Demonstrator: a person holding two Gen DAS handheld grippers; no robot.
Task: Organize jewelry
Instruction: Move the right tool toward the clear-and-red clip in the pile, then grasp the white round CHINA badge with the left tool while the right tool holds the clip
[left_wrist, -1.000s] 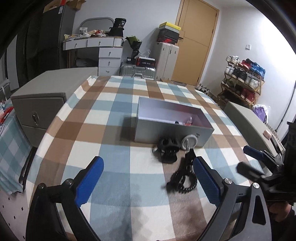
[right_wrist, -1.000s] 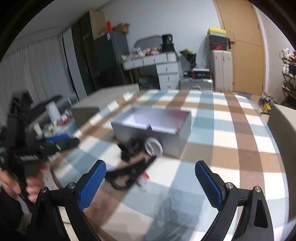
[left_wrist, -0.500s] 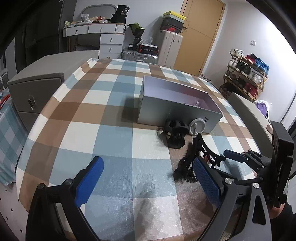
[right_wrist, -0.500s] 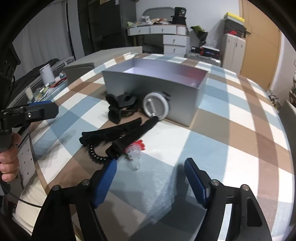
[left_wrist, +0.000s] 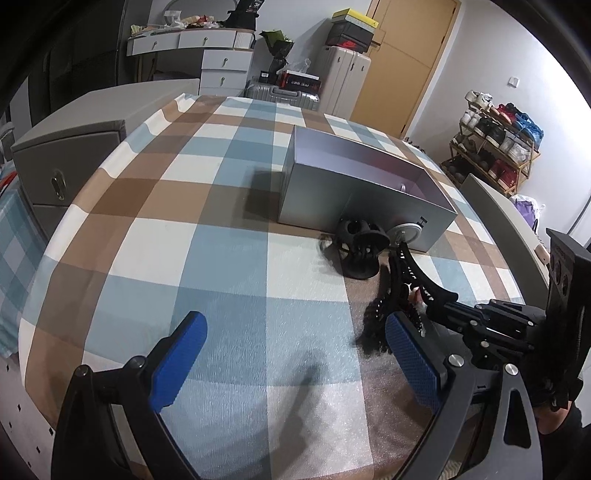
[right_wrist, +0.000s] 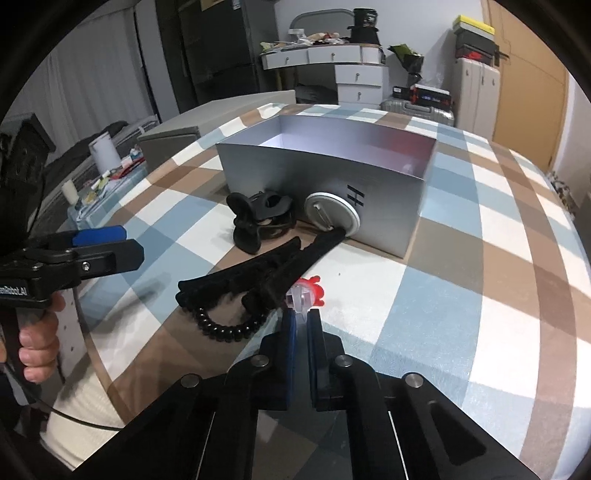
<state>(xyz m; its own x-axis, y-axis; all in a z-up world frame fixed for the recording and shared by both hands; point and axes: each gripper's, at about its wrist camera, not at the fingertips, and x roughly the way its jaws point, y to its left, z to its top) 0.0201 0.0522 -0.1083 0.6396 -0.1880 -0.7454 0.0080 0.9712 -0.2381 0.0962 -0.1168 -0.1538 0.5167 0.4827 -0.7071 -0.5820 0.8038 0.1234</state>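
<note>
Behind black clips (right_wrist: 258, 280), right hand-held gripper (right_wrist: 300, 325) clamps half-hidden clear/red clip (right_wrist: 306, 293); left (left_wrist: 291, 354) apart.

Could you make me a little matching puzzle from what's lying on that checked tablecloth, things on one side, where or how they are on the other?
Things:
1. clear clip with red top
2. round silver disc
3. black coiled hair tie
4. silver box

States:
A. open-topped, standing on the tablecloth
B. leaning against the box's front wall
C. pinched in the shut right gripper
D. lying beside the long black hair clip

Pairs: 1-C, 2-B, 3-D, 4-A
</note>
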